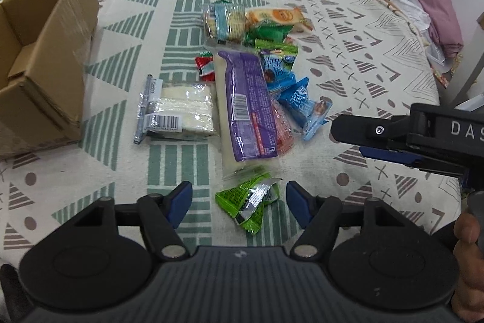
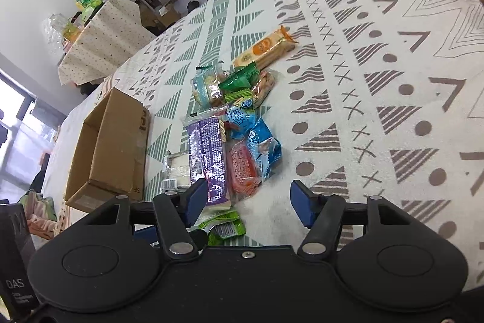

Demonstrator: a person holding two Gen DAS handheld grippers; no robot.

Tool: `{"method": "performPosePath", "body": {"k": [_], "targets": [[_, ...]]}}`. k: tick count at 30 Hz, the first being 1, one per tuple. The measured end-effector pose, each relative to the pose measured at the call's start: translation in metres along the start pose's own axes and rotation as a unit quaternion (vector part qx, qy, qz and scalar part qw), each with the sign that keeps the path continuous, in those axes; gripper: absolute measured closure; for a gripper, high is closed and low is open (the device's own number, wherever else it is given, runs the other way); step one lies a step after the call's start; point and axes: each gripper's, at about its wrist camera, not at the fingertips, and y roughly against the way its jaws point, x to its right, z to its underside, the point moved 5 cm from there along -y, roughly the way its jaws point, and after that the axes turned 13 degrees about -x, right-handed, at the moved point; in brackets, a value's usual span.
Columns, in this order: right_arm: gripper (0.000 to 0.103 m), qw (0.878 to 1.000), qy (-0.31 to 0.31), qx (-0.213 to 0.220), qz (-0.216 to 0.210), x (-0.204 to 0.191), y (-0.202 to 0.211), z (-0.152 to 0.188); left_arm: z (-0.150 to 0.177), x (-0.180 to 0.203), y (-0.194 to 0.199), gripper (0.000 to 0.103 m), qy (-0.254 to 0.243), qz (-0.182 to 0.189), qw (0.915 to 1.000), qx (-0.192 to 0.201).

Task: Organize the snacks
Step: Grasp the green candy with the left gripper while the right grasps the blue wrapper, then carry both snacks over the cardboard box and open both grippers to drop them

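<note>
Left claw (image 1: 239, 200): jaws wide apart, gripping nothing. It hovers low over the table (image 1: 348, 20), level and pointing forward along the patterned cloth. A small green snack packet (image 1: 249, 206) lies on the cloth between the two blue fingertips (image 1: 181, 199), touching neither.

Right claw (image 2: 249, 200): jaws likewise wide apart and empty. In the left wrist view its black body (image 1: 393, 135) enters from the right side, fingers pointing left toward the snack pile; whether it touches the cloth cannot be told. The bare hand (image 1: 469, 256) holding it shows at the lower right edge of that view.

Snacks, loose on the table:
- Long purple packet (image 1: 246, 105), just ahead of the left claw, its near end close to the green packet.
- Clear-wrapped white wafer pack (image 1: 178, 111), ahead and left of the left claw, beside the purple packet.
- Small red candy (image 1: 205, 65), beyond the wafer pack.
- Blue packets (image 1: 290, 90) and a red-orange packet (image 1: 281, 126), touching the purple packet's right side, just off the right claw's tips.
- Green wrappers (image 1: 269, 41), a clear biscuit pack (image 1: 224, 20) and an orange-labelled pack (image 1: 278, 15), heaped at the far end of the pile.

Cardboard box (image 1: 45, 62): open on top, far left of the left claw, well apart from the pile. No snacks are seen in the visible part of its interior.
</note>
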Motion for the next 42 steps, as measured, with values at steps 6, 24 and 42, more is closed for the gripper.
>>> {"method": "performPosePath", "body": {"k": [6,24,42], "targets": [[0.050,1.000,-0.004,-0.011,-0.009,0.006,-0.015,-0.008,-0.003,0.000,-0.023,0.055,0.016,0.006,0.9995,-0.027],[0.059,0.999,0.016,-0.022,0.026,0.007,-0.049,-0.033,-0.005,-0.034,0.009,0.074,0.097,0.011,0.9951,-0.015],[0.082,0.999,0.035,-0.007,0.025,-0.022,-0.034,-0.022,-0.013,-0.071,0.093,0.074,0.129,0.020,0.9871,0.092]]}}
